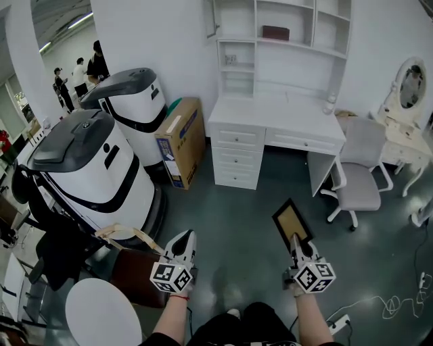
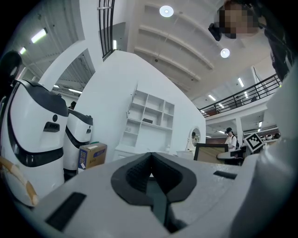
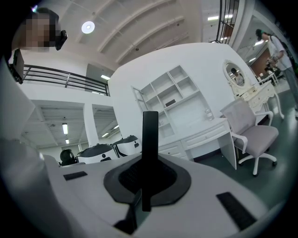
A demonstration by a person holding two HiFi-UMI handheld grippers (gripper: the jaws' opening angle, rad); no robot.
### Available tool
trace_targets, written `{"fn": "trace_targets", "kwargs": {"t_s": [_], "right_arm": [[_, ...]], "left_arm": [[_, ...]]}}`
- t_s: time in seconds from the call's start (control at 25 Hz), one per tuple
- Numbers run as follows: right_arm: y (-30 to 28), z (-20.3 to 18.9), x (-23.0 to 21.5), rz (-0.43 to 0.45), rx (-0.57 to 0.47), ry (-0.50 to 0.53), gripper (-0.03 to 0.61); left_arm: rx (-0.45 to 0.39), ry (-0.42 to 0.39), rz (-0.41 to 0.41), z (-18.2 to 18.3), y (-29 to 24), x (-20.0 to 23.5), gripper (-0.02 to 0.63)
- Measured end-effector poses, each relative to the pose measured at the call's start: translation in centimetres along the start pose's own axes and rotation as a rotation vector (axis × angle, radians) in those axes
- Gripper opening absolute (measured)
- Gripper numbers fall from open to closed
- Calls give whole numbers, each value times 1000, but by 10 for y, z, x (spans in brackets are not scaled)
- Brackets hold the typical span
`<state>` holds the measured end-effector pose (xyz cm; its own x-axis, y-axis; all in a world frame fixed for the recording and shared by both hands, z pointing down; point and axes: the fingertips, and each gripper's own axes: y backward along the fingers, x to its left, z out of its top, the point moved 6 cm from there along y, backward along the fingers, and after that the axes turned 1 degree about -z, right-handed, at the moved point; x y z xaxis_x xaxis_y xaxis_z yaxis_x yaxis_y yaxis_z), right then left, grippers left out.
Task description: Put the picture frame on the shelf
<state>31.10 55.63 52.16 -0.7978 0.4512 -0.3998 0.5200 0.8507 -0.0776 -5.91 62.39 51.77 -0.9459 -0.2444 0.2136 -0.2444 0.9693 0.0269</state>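
Frame [image 1: 292,219] pinched in R gripper [image 1: 295,240]; L gripper [image 1: 183,240] closed, empty.

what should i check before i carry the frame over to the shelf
1. Frame gripped: ok, the right gripper has its jaws shut on the frame's edge.
2. Left gripper free: ok, jaws together, nothing between them.
3. Room on shelf: ok, most compartments look bare; one holds a dark item.
4. Way to desk: ok, the floor ahead looks open; the chair sits at the desk's right end, off the line.
5. Shelf in reach: not ok, it stands well across the floor, so walk first.
6. Frame's back stand: cannot tell.
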Motion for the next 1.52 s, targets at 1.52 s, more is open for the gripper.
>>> {"fn": "trace_targets", "kwargs": {"t_s": [1.52], "right_arm": [[-424,96,-136,137,47,-16,14]], "left_arm": [[-18,-13,106,27,-371,152,5]]}}
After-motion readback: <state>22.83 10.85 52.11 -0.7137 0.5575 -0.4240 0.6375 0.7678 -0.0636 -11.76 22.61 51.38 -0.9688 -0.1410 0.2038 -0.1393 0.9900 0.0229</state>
